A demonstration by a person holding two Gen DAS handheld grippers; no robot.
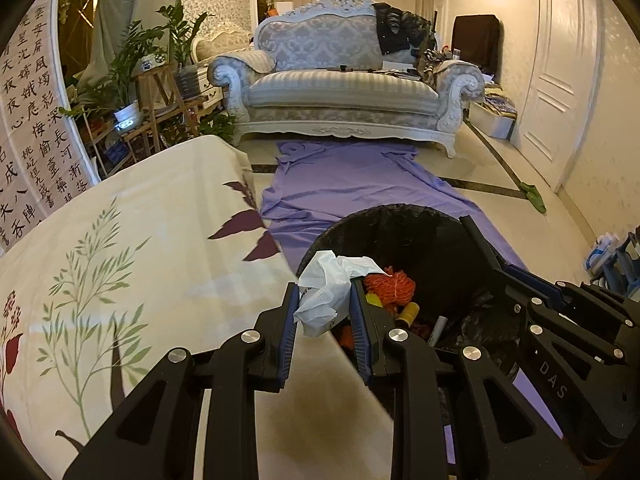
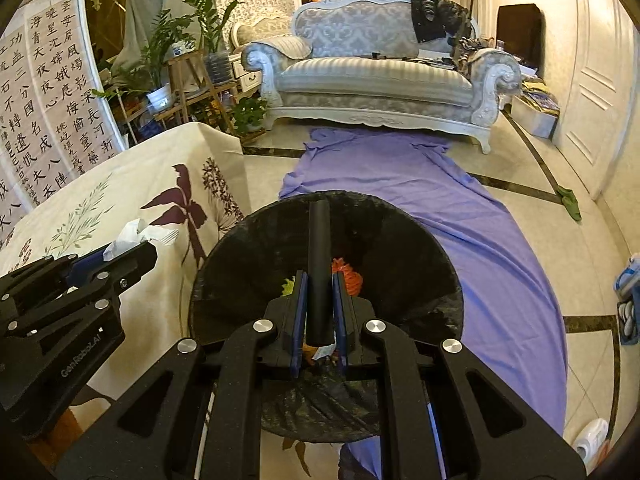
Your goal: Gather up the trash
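Observation:
My left gripper (image 1: pixel 325 307) is shut on a crumpled white tissue (image 1: pixel 328 288), held at the near left rim of the black-lined trash bin (image 1: pixel 404 216). In the right wrist view the same left gripper (image 2: pixel 120 254) shows at the left with the tissue (image 2: pixel 132 236) over the floral cloth. My right gripper (image 2: pixel 319 312) is shut on a black tube (image 2: pixel 319 272) that points up and away, directly above the open bin (image 2: pixel 400 240). Orange netting (image 1: pixel 390 286), a yellow piece and other scraps lie inside the bin. The right gripper (image 1: pixel 480 240) reaches over the bin's right side.
A table with a cream floral cloth (image 1: pixel 132 248) stands left of the bin. A purple sheet (image 1: pixel 352 180) runs along the floor to an ornate sofa (image 1: pixel 348 84). Potted plants (image 1: pixel 136 64) stand at the left, a white door (image 1: pixel 560 72) at the right, a green rag (image 1: pixel 532 196) on the floor.

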